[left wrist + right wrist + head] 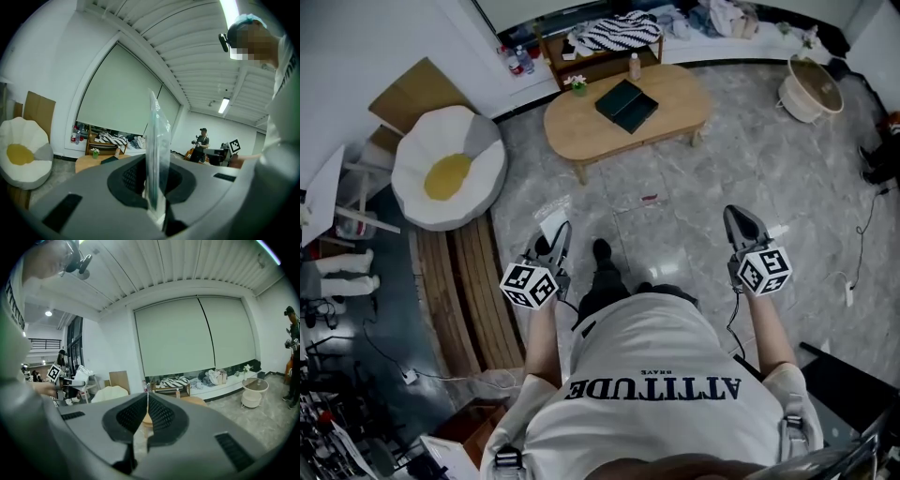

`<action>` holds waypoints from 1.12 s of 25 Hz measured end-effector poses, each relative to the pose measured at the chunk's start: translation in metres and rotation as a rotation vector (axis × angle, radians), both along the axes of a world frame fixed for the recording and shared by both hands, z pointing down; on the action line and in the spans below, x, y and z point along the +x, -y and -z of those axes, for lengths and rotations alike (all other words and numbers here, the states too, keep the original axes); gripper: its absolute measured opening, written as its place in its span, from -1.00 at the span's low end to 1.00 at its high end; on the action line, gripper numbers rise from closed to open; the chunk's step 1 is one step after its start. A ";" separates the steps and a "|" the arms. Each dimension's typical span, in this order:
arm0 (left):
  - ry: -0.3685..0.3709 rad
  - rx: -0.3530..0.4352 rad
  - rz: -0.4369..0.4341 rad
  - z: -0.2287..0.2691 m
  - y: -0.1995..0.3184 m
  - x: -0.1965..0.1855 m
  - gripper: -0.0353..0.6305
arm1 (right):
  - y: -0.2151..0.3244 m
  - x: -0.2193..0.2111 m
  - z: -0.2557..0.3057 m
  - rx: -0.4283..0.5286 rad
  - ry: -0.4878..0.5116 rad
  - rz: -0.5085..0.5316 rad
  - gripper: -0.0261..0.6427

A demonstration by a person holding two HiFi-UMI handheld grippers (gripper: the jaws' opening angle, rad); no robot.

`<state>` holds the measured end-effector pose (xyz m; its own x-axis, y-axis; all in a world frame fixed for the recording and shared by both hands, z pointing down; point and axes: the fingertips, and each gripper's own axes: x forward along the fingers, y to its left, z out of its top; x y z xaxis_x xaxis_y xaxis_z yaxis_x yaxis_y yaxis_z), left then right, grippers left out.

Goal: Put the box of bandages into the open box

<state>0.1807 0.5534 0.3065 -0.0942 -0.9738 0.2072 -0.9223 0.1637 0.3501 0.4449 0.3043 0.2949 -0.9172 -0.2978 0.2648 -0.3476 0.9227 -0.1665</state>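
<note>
Approach step. The oval table point(581, 131) stands well ahead of me, with a dark box point(626, 105) at its middle, probably the open box. My left gripper point(558, 239) is clamped on a thin clear packet point(157, 150), apparently the bandages. My right gripper point(739, 220) is closed and empty. Next: walk up and carry the packet over the box.

A white T-shirt point(652, 352) carries black "ATTITUDE" lettering, and grey buckled straps point(794, 427) cross its shoulders. Beyond the T-shirt show dark trousers point(605, 286) and a black shoe point(601, 250). Flanking the T-shirt, the grey left gripper point(557, 236) and right gripper point(741, 221) each bear a black-and-white marker cube point(530, 284). A thin black cable point(732, 323) hangs from the right one.
</note>
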 end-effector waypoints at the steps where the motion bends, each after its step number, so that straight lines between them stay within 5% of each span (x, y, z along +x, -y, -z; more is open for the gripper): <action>1: -0.004 -0.003 0.000 -0.003 0.004 -0.008 -0.77 | 0.003 -0.005 -0.002 0.000 -0.006 -0.001 -0.86; 28: 0.021 -0.024 -0.236 -0.015 0.155 -0.279 -0.77 | 0.085 -0.246 -0.014 -0.016 -0.088 -0.143 -0.85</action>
<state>-0.0982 0.3987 0.3216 0.1309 -0.9642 0.2306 -0.9431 -0.0494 0.3289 0.1985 0.2190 0.3084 -0.8389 -0.4189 0.3476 -0.4891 0.8603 -0.1437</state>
